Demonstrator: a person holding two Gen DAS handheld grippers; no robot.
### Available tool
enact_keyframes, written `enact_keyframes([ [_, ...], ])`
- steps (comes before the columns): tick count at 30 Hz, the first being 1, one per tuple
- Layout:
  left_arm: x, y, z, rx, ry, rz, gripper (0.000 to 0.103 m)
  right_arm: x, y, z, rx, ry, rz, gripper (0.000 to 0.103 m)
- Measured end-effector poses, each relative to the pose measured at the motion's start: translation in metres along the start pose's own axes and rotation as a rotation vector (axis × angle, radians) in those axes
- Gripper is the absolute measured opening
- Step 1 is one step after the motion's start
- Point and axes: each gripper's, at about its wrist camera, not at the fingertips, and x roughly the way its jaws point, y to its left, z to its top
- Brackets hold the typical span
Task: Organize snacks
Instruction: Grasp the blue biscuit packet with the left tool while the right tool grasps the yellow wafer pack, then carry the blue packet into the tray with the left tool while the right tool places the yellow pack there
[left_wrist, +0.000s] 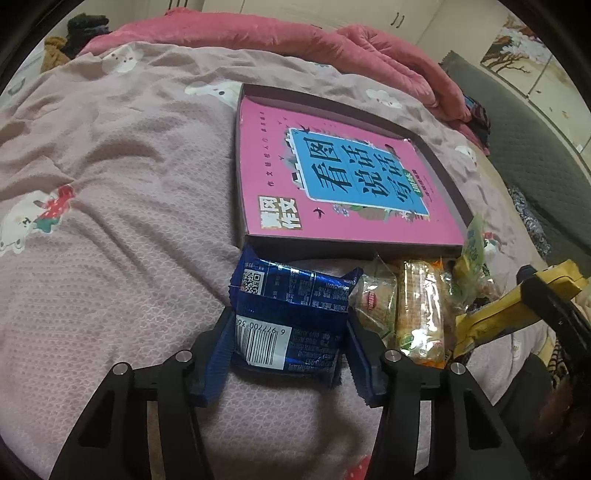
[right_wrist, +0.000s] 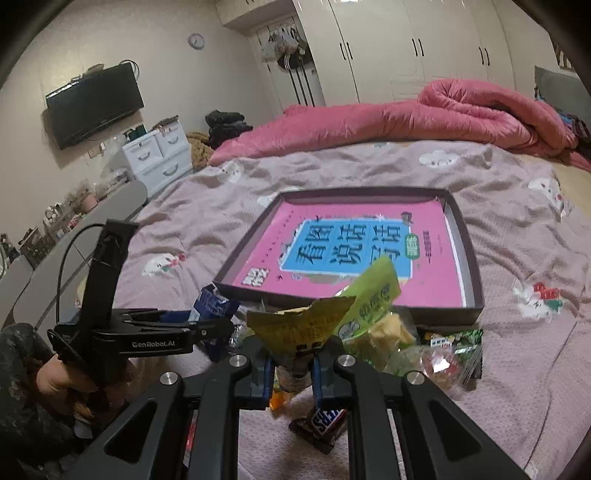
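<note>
Straddling a blue snack packet (left_wrist: 291, 317), the left claw (left_wrist: 290, 354) has its ribbed blue pads on either side of the wrapper's lower half, and they look to be pressing its flanks, so I read it as grasping the packet where it lies barcode-up on the bed (left_wrist: 110, 221); no earlier frame is given to judge motion. The low, downward-tilted approach suits a flat packet on soft bedding. Just right of that claw sit a pale wrapped cake (left_wrist: 373, 306) and a yellow-orange wafer pack (left_wrist: 419, 314), lined against the near wall of the shallow dark tray (left_wrist: 447, 184), which lies directly ahead of the claw with a pink book (left_wrist: 332, 177) filling its floor, probably the place the snacks are meant to go. Further right, the right claw (right_wrist: 293, 365) is clenched on the bottom edge of a yellow packet (right_wrist: 299, 325), holding it upright above the heap so it clears the neighbours. A green pouch (right_wrist: 373, 295) stands just behind it, a Snickers bar (right_wrist: 325, 424) lies under the claw, and a clear green-edged bag (right_wrist: 443, 358) rests to its right.
</note>
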Motion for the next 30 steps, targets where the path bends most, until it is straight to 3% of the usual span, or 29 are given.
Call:
enact_keyframes([
  [11, -0.035, -0.003, 0.006, -0.032, -0.081, -0.019, 0.056, -0.028, -0.005, 0.022, 0.026, -0.108, -0.003, 0.015],
  [19, -0.042, -0.004, 0.024, -0.046, -0.109, -0.021, 0.056, -0.039, -0.035, 0.055, 0.090, -0.218, -0.078, 0.016],
  [30, -0.029, -0.007, 0.049, -0.076, -0.119, -0.030, 0.056, -0.016, -0.089, 0.060, 0.227, -0.214, -0.173, 0.016],
])
